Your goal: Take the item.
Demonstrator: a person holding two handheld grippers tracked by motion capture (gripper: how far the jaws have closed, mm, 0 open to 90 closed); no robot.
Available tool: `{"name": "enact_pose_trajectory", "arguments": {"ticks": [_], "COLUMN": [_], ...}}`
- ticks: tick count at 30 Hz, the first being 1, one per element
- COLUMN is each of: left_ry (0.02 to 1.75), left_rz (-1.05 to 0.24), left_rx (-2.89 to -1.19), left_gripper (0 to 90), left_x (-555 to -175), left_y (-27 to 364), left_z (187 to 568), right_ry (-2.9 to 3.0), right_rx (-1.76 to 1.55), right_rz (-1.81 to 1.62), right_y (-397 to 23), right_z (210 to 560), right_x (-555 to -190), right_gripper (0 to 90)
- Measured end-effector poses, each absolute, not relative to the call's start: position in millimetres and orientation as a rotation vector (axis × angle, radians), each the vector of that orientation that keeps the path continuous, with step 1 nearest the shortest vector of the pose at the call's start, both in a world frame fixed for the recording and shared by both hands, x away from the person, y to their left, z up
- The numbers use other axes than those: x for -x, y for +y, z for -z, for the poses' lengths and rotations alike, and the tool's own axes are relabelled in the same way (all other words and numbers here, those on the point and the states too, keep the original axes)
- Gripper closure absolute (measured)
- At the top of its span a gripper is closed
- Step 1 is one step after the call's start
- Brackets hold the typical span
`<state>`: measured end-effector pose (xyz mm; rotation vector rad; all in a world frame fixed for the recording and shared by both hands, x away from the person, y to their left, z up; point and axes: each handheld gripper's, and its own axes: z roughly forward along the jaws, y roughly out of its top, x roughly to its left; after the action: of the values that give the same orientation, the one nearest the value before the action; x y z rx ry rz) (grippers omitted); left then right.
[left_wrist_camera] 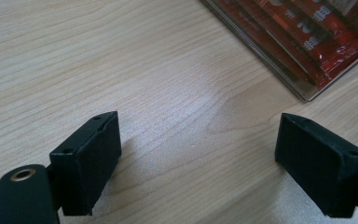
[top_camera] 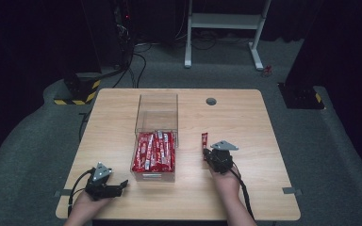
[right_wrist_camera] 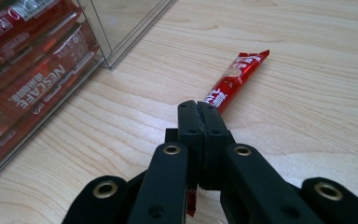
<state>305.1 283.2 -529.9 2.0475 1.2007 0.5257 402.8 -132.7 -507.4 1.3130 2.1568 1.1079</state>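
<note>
Sachet point(right_wrist_camera: 235, 79) lies right of the clear box point(top_camera: 156, 113), seemingly pinched in my closed right gripper point(right_wrist_camera: 199, 109); my left gripper point(left_wrist_camera: 196, 161) gapes empty.

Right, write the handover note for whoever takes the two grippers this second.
Right gripper: shut on the red sachet, which lies on the table right of the clear box.
Left gripper: open, nothing between its jaws, low over bare table left of the box.
Done: many sachets lie in the box's near half.
Left: probably move the gripped sachet into the box.
</note>
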Motion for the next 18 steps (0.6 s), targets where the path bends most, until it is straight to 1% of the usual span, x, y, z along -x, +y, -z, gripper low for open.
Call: {"name": "enact_pose_trajectory", "arguments": {"ticks": [12, 18], "left_ry": [1.201, 1.201], "left_rz": [-0.526, -0.525], "left_rx": [-2.047, -2.047], "left_gripper": [14.9, 14.9], "left_x": [-305.1, -305.1], "left_y": [283.2, 283.2], "left_z": [529.9, 529.9], "right_ry": [2.183, 2.169], "right_rx": [-1.327, -1.324], "right_rz": [-1.066, -1.093], "right_y": [-131.8, -132.6], "right_z": [515.4, 512.1], "right_x": [-403.5, -402.2], "right_gripper": [87.8, 82.4]}}
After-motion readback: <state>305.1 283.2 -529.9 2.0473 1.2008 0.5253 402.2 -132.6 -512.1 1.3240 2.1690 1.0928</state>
